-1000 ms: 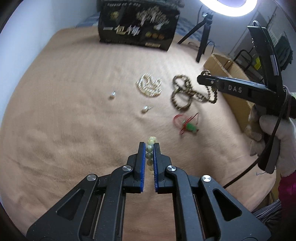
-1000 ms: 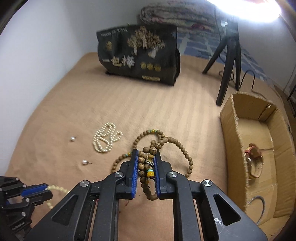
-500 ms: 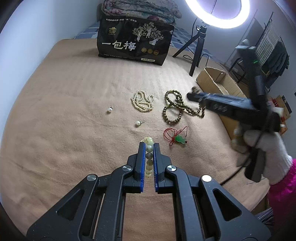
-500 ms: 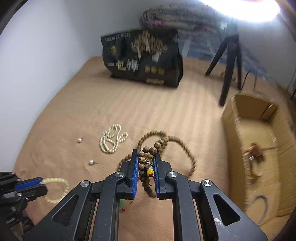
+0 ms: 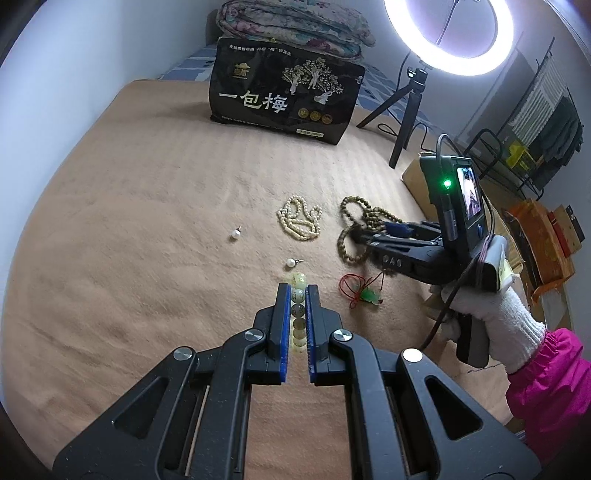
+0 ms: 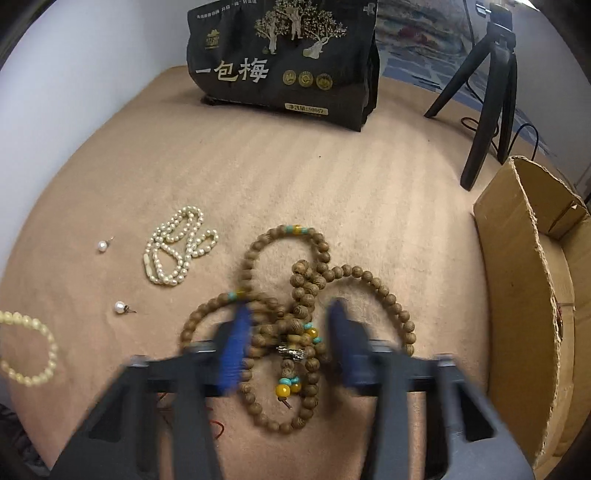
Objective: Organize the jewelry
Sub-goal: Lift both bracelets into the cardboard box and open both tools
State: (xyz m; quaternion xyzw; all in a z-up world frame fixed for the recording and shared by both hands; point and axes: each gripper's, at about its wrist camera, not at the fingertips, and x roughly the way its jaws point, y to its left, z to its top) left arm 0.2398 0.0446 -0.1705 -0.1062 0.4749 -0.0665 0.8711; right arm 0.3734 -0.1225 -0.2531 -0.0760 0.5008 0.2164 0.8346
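Note:
My left gripper (image 5: 298, 291) is shut on a pale yellow-green bead bracelet (image 5: 298, 317), which also shows at the left edge of the right wrist view (image 6: 33, 347). My right gripper (image 6: 290, 314) is open, blurred, its jaws on either side of the brown wooden bead necklace (image 6: 295, 291) lying on the tan blanket (image 6: 332, 177). In the left wrist view the right gripper (image 5: 373, 234) sits over that necklace (image 5: 354, 229). A pearl necklace (image 6: 177, 245), two pearl earrings (image 6: 120, 307) (image 6: 102, 246) and a red-cord jade pendant (image 5: 369, 295) lie nearby.
An open cardboard box (image 6: 524, 280) stands at the right edge. A black snack bag (image 6: 284, 62) stands at the back, with a tripod (image 6: 491, 88) and ring light (image 5: 447, 37) to its right. A folded quilt (image 5: 295, 26) lies behind.
My right gripper has opened and let go of the brown bead necklace, which now lies on the blanket. My left gripper still holds the pale bracelet.

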